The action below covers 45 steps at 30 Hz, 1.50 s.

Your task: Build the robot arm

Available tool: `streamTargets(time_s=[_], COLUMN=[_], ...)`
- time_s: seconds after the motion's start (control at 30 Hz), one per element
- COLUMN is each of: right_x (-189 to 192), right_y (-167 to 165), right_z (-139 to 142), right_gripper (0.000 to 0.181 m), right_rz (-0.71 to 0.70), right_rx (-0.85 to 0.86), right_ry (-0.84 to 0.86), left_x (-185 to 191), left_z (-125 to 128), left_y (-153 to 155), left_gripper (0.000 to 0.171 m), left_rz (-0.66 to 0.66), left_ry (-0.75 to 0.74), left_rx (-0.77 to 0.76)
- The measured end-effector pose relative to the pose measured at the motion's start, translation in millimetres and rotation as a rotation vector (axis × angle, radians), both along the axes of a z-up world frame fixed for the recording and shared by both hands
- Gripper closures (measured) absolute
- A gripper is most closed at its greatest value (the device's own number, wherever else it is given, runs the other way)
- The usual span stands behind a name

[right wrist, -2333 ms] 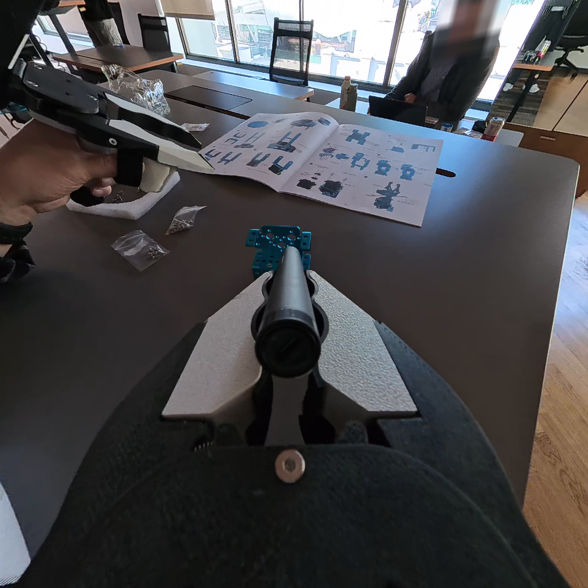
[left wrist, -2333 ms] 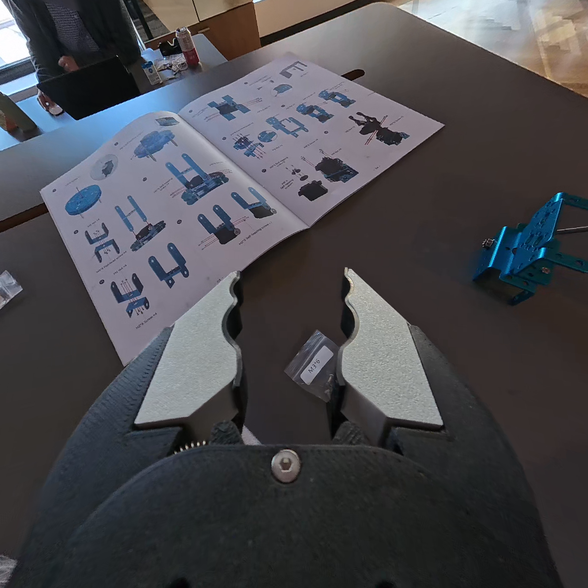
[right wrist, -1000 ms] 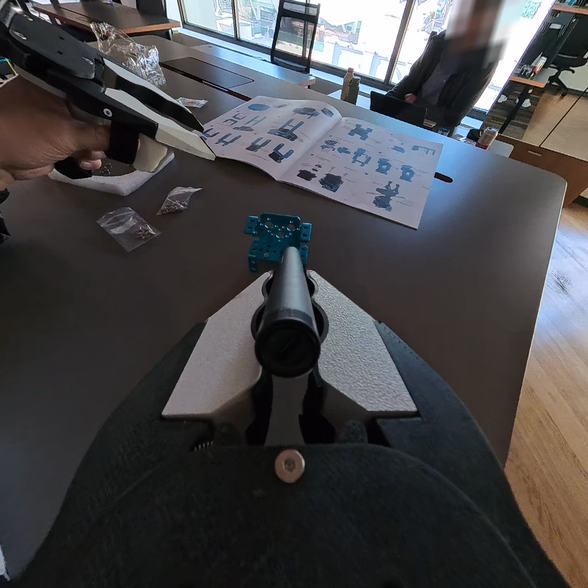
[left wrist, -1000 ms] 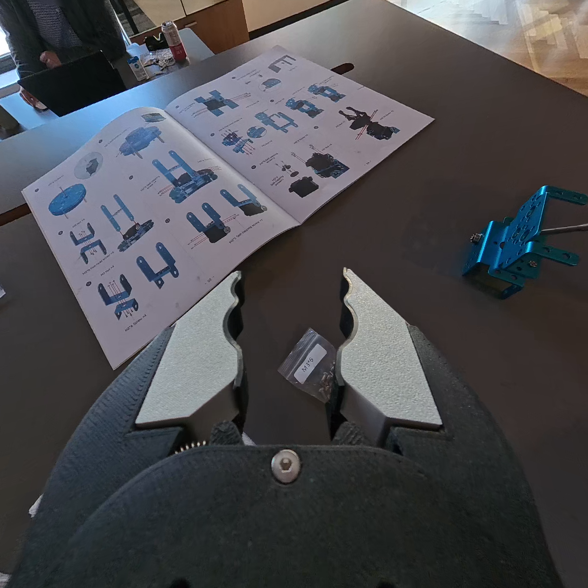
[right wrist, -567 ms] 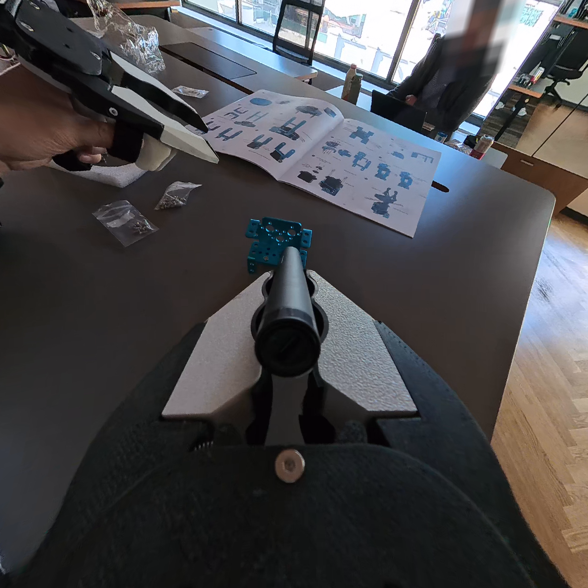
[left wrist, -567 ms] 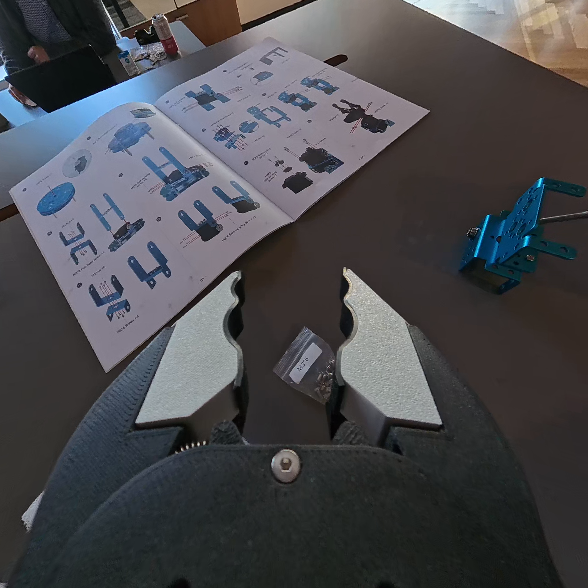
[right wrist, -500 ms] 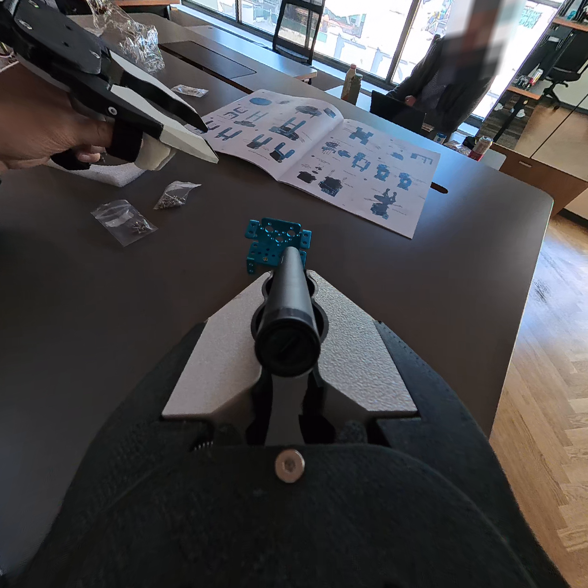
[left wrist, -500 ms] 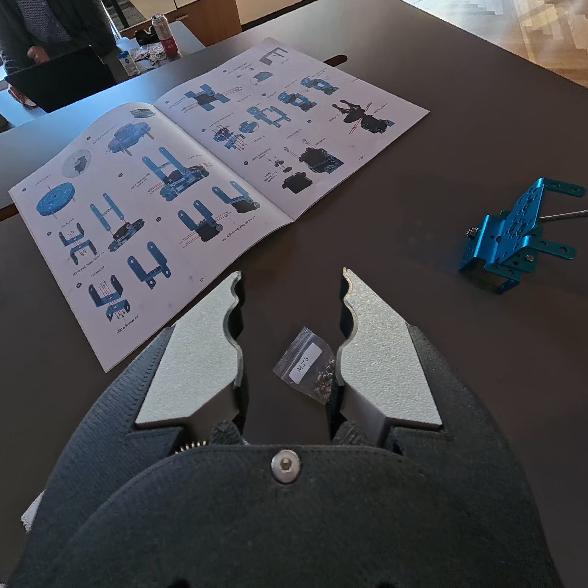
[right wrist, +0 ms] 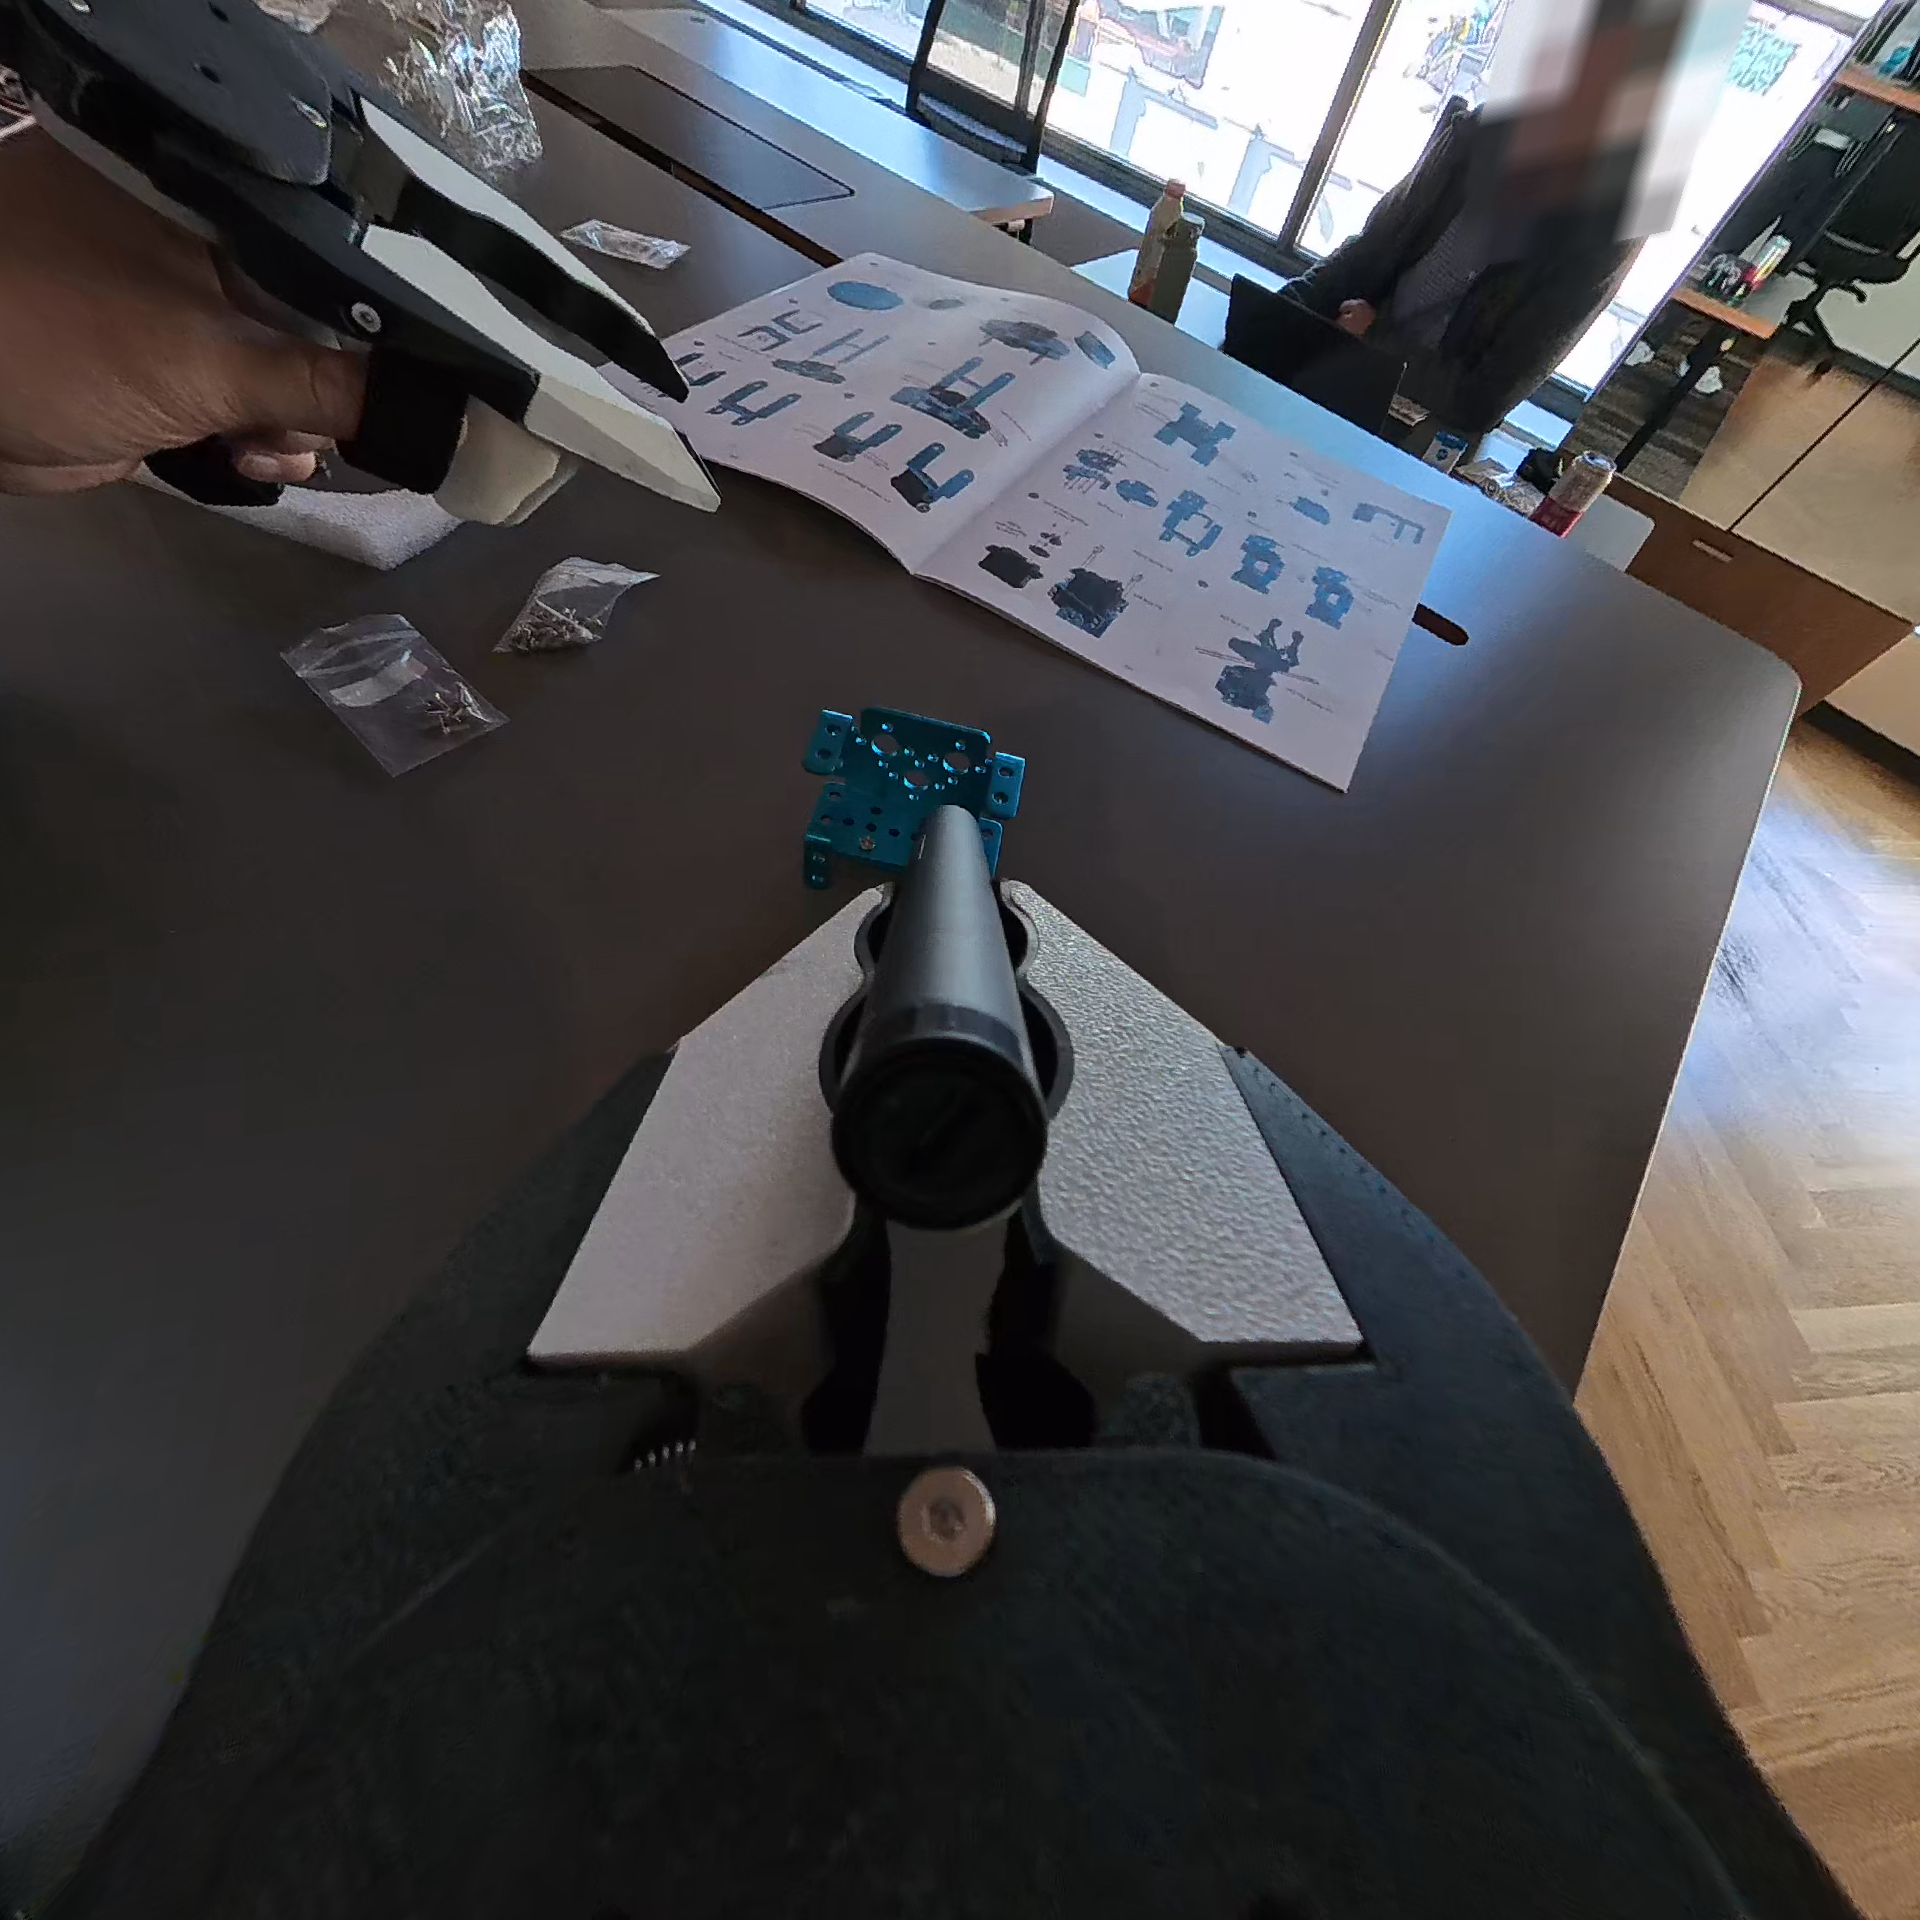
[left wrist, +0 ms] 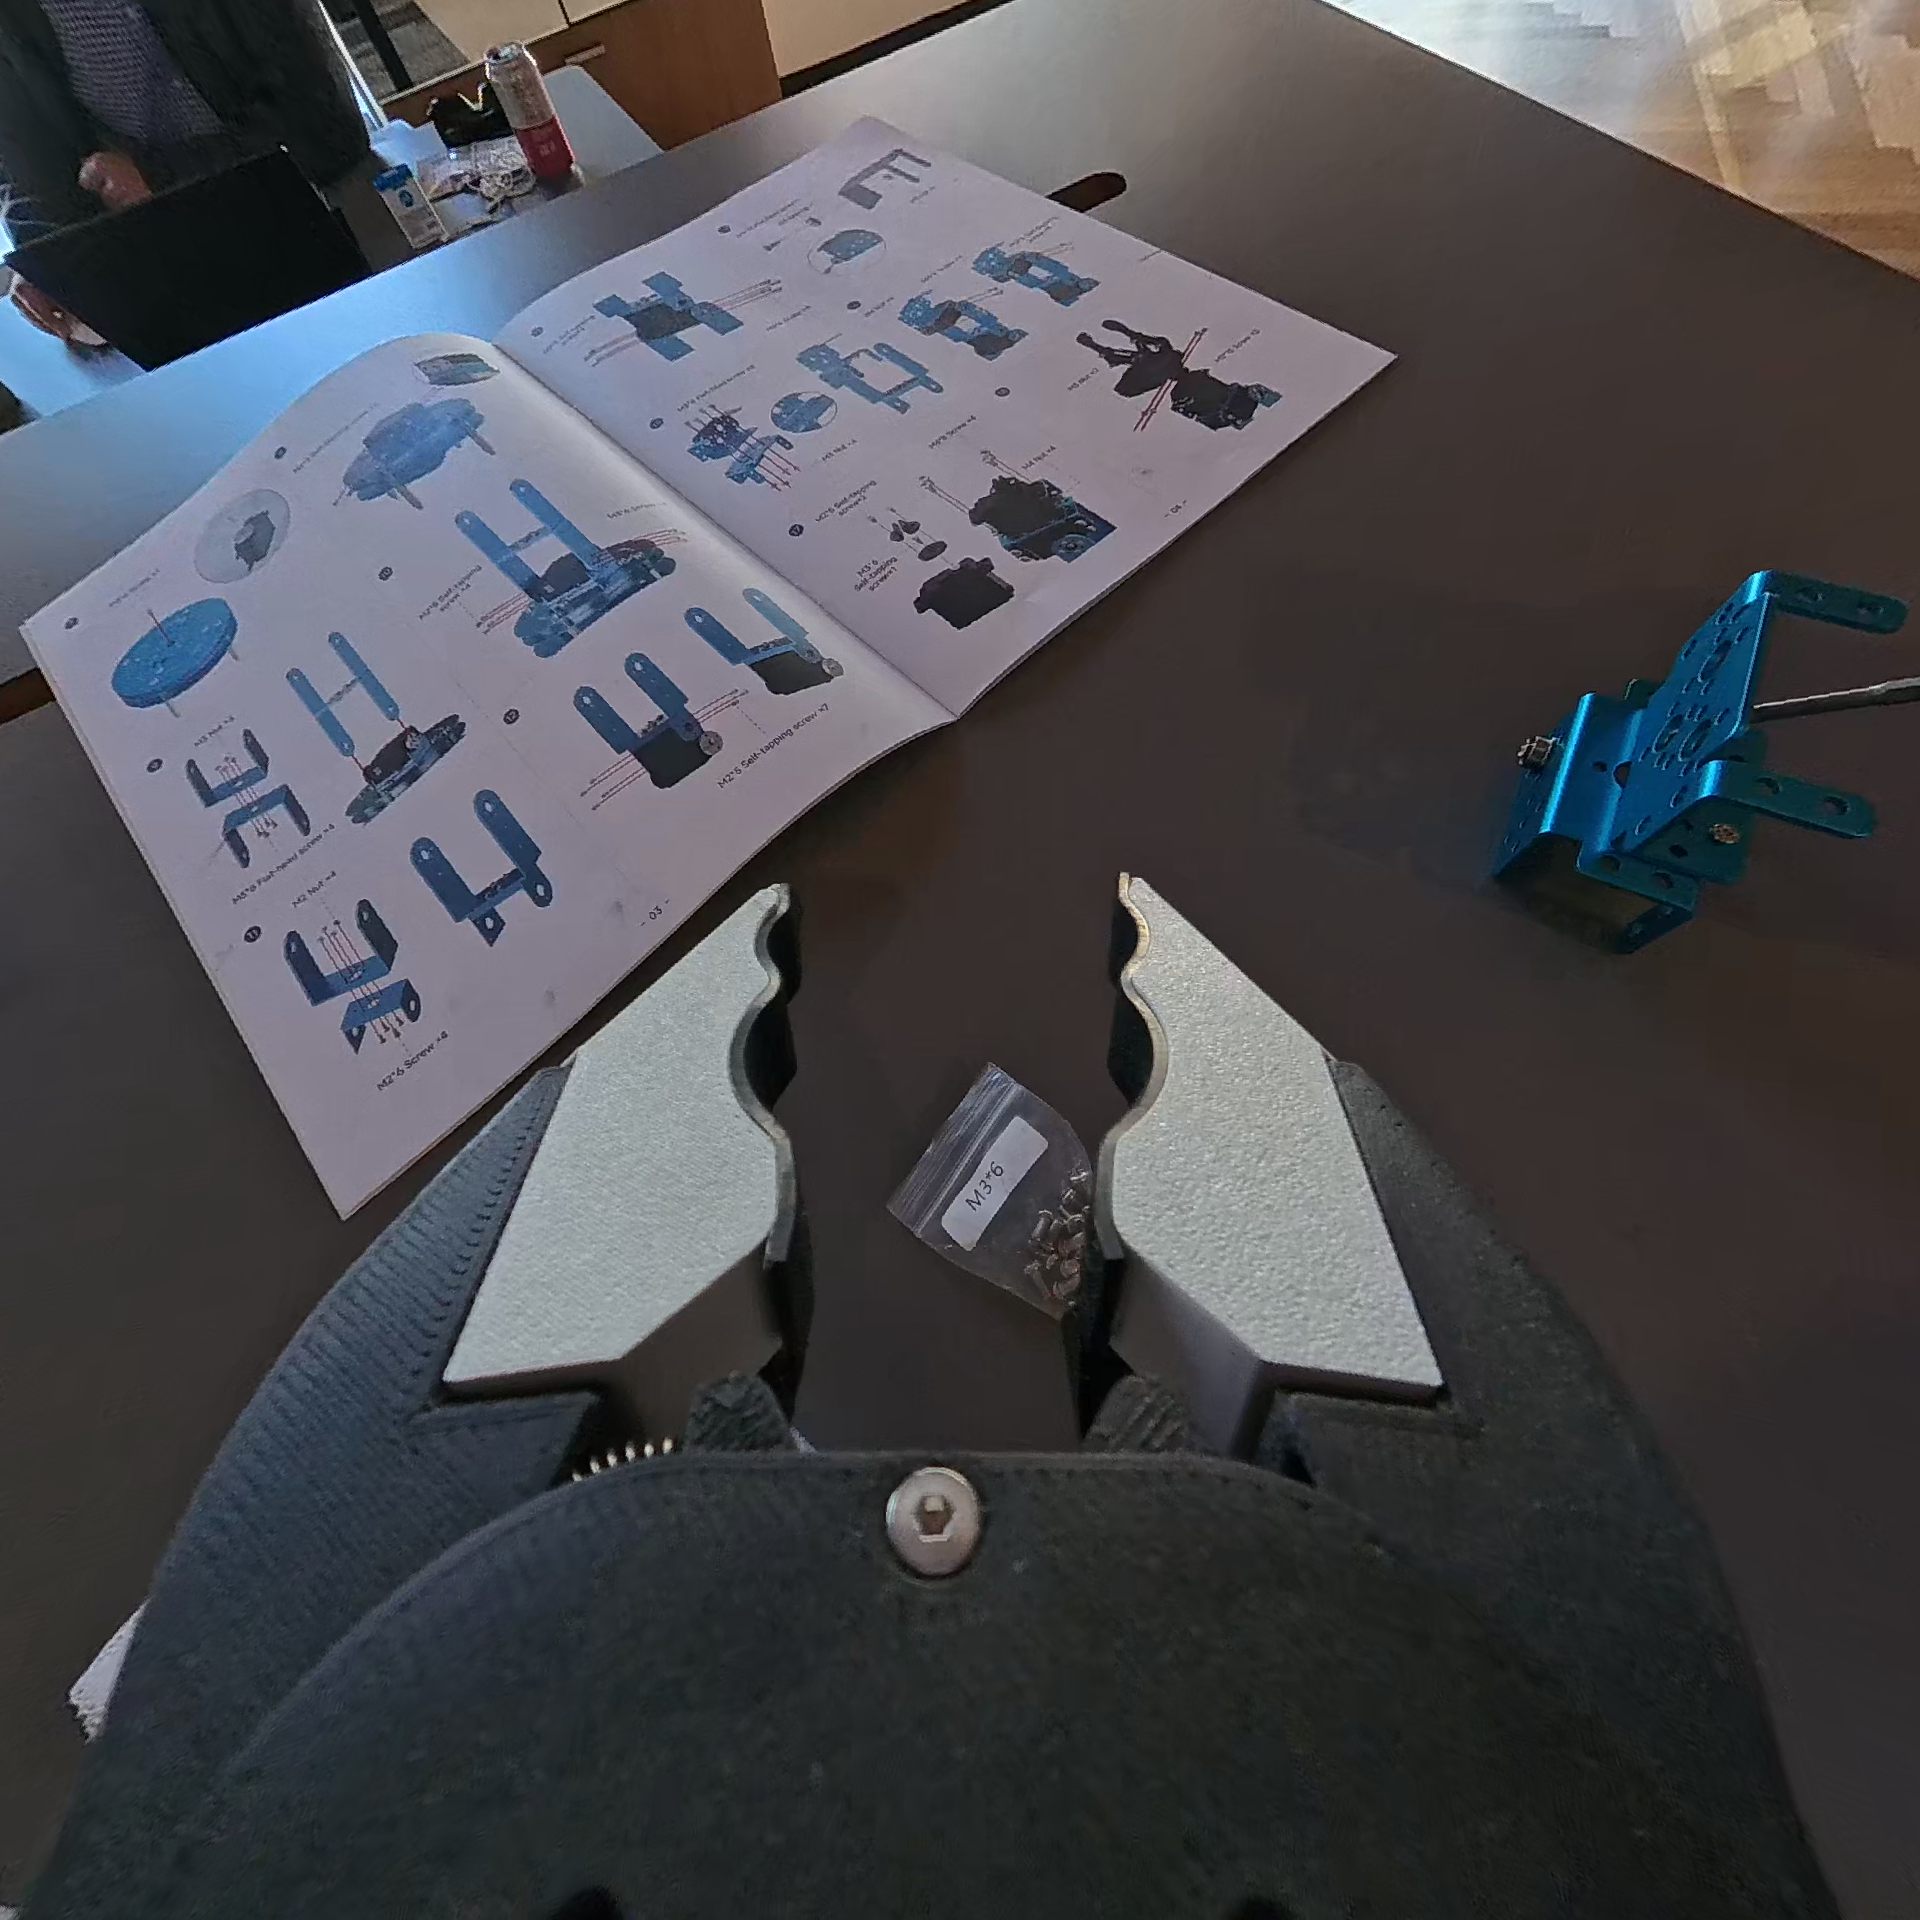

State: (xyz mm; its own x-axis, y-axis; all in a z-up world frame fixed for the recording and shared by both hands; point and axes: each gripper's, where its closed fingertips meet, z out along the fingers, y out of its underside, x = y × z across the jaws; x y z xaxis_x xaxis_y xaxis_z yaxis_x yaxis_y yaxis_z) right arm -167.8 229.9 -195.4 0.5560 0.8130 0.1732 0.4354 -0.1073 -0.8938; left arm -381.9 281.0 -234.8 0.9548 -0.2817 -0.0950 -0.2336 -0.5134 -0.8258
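The left gripper (left wrist: pixel 951 914) hangs spread wide above the dark worktop (left wrist: pixel 1351 1299), and little has changed over the last couple of seconds: it has drifted slightly, so the small clear zip bag of silver screws (left wrist: pixel 1003 1195) now lies a touch further forward between its grey fingers, close to the right one; whether they touch cannot be told. It holds nothing. The open white instruction booklet with blue diagrams (left wrist: pixel 644 561) lies just beyond the left finger.

The right gripper (right wrist: pixel 940 904) stays pressed together on the black cylindrical handle of a screwdriver (right wrist: pixel 940 997), whose thin shaft still reaches into the blue perforated metal bracket assembly (right wrist: pixel 904 774) resting on the worktop well to the left gripper's right. The bracket has turned only slightly.

A second clear bag with a few screws (right wrist: pixel 400 681) lies near the first. Behind the left gripper sits a white foam block (right wrist: pixel 343 520).
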Motion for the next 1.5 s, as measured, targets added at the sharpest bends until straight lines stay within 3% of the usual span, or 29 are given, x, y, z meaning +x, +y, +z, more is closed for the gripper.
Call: streamTargets(time_s=[0.6,1.0,1.2,1.3,1.4,1.5], right_x=[-8,-8,-5,-1,1,2], right_y=[2,6,5,4,3,2], right_z=[1,-3,-5,-6,-7,-8], right_gripper=[0.164,0.164,0.165,0.165,0.164,0.165], right_rz=[0.043,0.042,0.019,0.009,0.001,-0.003], right_rx=[0.025,-0.044,-0.106,-0.126,-0.129,-0.13], right_ry=[-0.107,-0.177,-0.116,-0.079,-0.052,-0.029], left_x=[7,24,26,42,82,109], left_z=[0,1,0,3,20,31], left_y=[-1,-4,-5,-8,-18,-17], left_gripper=[0.114,0.115,0.117,0.121,0.127,0.132], left_rz=[-0.029,-0.098,-0.11,-0.182,-0.339,-0.411], left_ry=[-0.015,-0.08,-0.076,-0.131,-0.267,-0.282], left_rx=[-0.001,0.0,-0.008,-0.006,0.011,0.033])
